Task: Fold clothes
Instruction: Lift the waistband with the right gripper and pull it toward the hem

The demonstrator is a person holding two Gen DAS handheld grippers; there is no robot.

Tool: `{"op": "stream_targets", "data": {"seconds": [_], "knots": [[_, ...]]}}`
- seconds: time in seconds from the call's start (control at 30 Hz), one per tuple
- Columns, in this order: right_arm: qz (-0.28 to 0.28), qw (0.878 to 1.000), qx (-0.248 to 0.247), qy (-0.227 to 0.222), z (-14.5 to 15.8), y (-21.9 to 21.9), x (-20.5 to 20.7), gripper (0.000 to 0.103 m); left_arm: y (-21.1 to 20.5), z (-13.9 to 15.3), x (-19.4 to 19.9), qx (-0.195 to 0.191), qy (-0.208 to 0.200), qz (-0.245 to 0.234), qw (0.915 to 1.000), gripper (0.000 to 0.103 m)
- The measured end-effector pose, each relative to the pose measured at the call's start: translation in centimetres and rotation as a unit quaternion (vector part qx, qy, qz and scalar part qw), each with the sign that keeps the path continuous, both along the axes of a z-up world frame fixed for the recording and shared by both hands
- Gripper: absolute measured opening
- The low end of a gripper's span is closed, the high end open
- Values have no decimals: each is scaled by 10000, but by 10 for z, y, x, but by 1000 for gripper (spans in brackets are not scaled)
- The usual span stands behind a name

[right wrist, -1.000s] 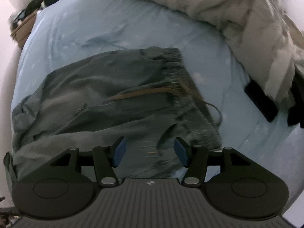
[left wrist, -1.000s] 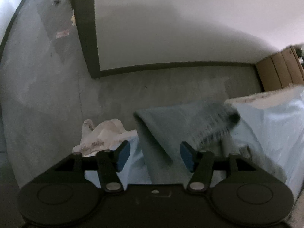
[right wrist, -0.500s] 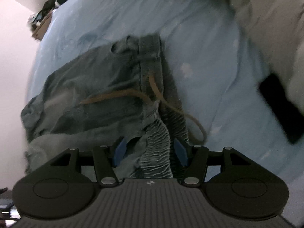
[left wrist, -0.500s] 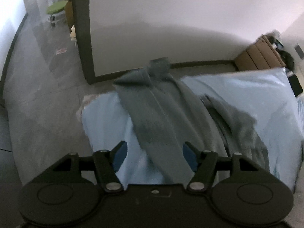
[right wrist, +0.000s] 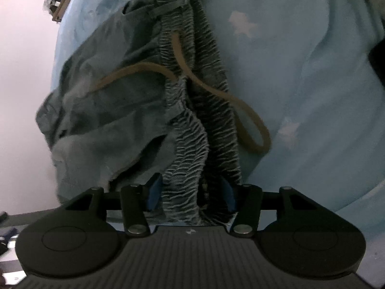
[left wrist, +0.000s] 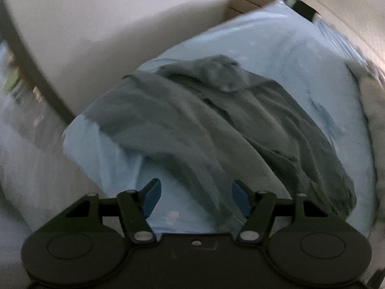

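Observation:
Grey-green shorts (left wrist: 216, 120) lie crumpled on a light blue bed sheet (left wrist: 276, 36). In the right wrist view the shorts' elastic waistband (right wrist: 192, 125) runs toward me, with a tan drawstring (right wrist: 216, 91) looped over it. My right gripper (right wrist: 190, 192) is open, with the waistband lying between its blue pads. My left gripper (left wrist: 195, 197) is open just above the sheet, and a leg edge of the shorts reaches between its fingers near the right pad.
A white wall and dark baseboard (left wrist: 28, 67) stand left of the bed. A wooden dresser (left wrist: 250, 0) is at the far end. A rumpled duvet (left wrist: 370, 101) lies at the right. The bed's near corner (left wrist: 79, 139) drops to the floor.
Both grippers have moved in closer over the bed. The left view swung from the floor onto the shorts. The waistband now sits between the right gripper's open fingers.

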State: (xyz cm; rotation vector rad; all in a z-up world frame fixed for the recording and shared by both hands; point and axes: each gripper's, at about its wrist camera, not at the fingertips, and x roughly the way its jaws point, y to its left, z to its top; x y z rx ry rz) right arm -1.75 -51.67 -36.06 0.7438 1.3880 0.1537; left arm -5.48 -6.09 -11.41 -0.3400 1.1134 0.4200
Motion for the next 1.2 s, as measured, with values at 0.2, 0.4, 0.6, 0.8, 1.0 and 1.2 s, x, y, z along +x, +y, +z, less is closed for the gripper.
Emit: {"op": "stream_targets", "data": {"seconds": [0.2, 0.4, 0.6, 0.8, 1.0, 1.2], "knots": [[-301, 9995, -15, -138, 4, -15, -10, 58, -47, 3, 10, 261, 110, -767, 9967, 64], [-356, 9966, 702, -233, -10, -13, -9, 57, -78, 6, 9, 496, 129, -1299, 9902, 64], [-419, 9947, 924, -151, -20, 8, -4, 25, -87, 15, 3, 642, 42, -1344, 9888, 66], [-368, 9904, 864, -1012, 35, 5, -9, 12, -91, 16, 5, 667, 39, -1271, 9896, 67], [-443, 9778, 1059, -1752, 87, -22, -13, 11, -100, 13, 13, 682, 111, -1336, 9886, 67], [-341, 9764, 987, -1890, 93, -48, -11, 11, -108, 10, 22, 732, 165, -1455, 9865, 67]]}}
